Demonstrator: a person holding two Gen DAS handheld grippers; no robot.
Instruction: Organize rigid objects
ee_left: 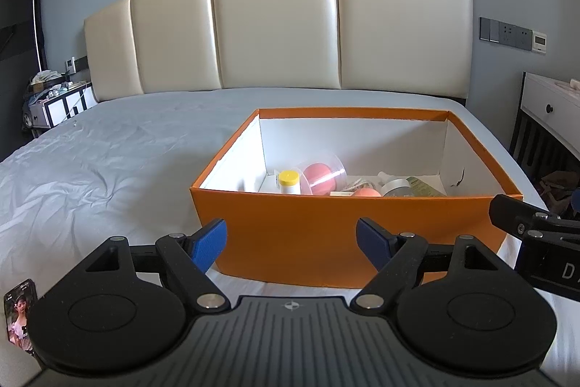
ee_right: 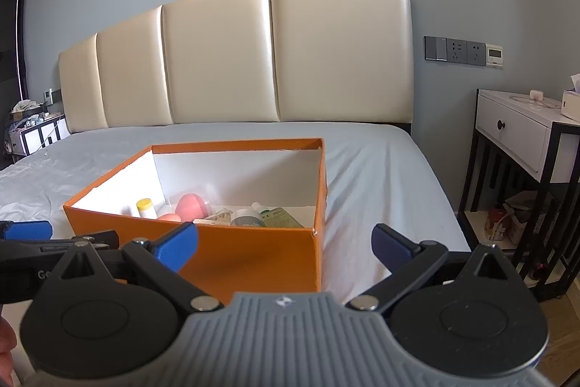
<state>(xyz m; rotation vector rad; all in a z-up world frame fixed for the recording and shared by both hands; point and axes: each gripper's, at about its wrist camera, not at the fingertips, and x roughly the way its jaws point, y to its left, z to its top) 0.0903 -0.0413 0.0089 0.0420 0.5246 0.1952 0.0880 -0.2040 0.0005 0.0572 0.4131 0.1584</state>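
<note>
Both views near, facing orange box [ee_left: 326, 234].

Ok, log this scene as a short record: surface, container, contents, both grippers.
surface: bed with pale sheet
container: orange box, open top, white inside, on the bed
contents: yellow-capped bottle, pink ball in a clear cup, silver-lidded jar, green packet
left gripper: jaws open, empty, in front of the box
right gripper: jaws open, empty, by the box's right near corner
</note>
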